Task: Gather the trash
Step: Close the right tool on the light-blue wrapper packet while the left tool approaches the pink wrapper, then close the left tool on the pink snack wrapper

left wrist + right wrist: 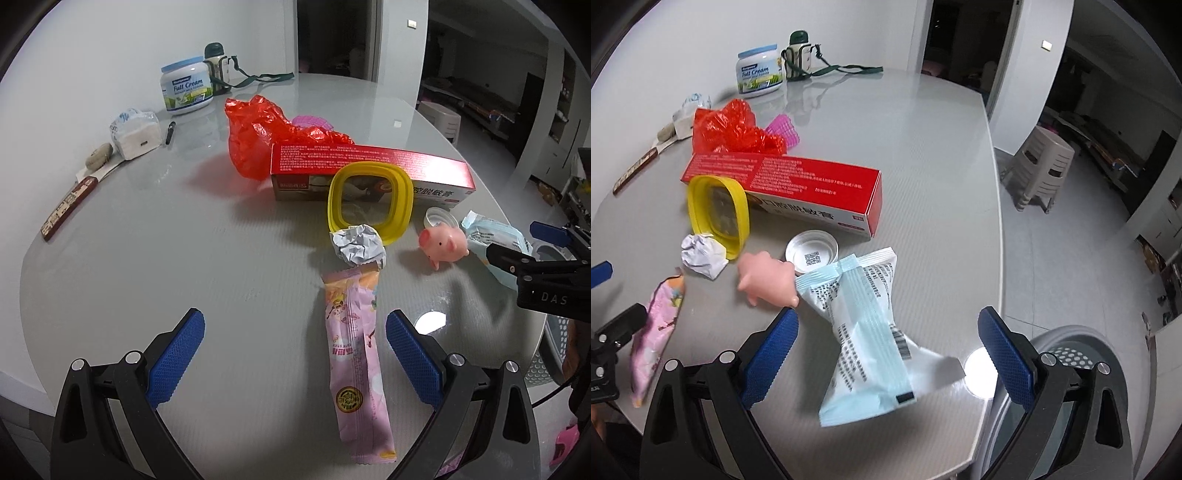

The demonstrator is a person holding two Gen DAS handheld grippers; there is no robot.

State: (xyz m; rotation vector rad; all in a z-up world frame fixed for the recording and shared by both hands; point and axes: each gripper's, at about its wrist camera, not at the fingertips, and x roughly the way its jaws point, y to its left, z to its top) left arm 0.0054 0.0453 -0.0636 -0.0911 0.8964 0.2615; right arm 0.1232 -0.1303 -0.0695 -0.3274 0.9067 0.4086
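Observation:
My left gripper (295,334) is open above the table, its right finger beside a pink snack wrapper (356,365), also in the right wrist view (655,332). A crumpled paper ball (357,244) (701,254) lies beyond it. My right gripper (886,332) is open over a light-blue and white mask packet (864,332) (495,240). A red plastic bag (258,136) (733,129), a red box (369,173) (798,181) and a white cap (812,252) lie further back. A white bin (1071,354) stands beside the table's right edge.
A pink pig toy (443,243) (768,280) and a yellow-rimmed lid (369,203) (718,214) sit mid-table. A milk powder tub (186,86), a flask (216,62), a tissue pack (135,133) and a pen (170,131) stand at the back. A stool (1041,166) stands right.

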